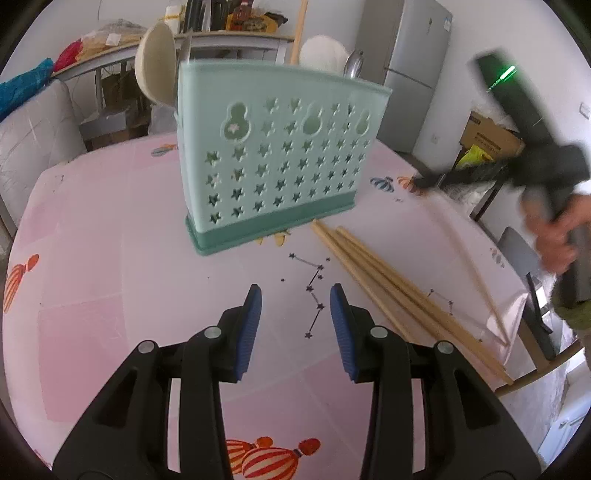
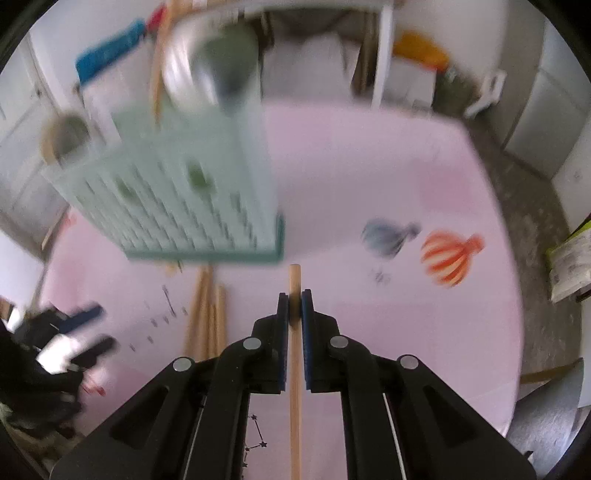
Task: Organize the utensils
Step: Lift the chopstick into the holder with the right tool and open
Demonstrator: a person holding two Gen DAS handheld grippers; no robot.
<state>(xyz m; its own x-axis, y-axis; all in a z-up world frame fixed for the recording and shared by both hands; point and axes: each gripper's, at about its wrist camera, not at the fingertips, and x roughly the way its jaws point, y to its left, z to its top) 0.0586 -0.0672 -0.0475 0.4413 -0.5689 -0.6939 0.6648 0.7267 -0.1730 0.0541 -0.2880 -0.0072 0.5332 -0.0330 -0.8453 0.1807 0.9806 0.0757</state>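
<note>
A mint-green utensil holder [image 1: 266,155] with star cut-outs stands on the pink tablecloth [image 1: 110,258]; spoons [image 1: 155,66] and a chopstick [image 1: 297,33] stick out of its top. Several wooden chopsticks [image 1: 388,291] lie on the cloth to its right. My left gripper [image 1: 295,295] hangs open over bare cloth in front of the holder, with nothing between its blue pads [image 1: 251,325]. My right gripper [image 2: 294,295] is shut on one wooden chopstick [image 2: 294,277], near the blurred holder [image 2: 177,199] and right of the loose chopsticks [image 2: 207,314].
The table's edge [image 1: 517,325] runs close to the right of the chopsticks, with a chair [image 1: 524,258] beyond it. A cluttered shelf [image 1: 229,40], a refrigerator [image 1: 413,74] and a cardboard box [image 1: 487,136] stand behind. A hand [image 1: 557,240] holds the blurred right gripper.
</note>
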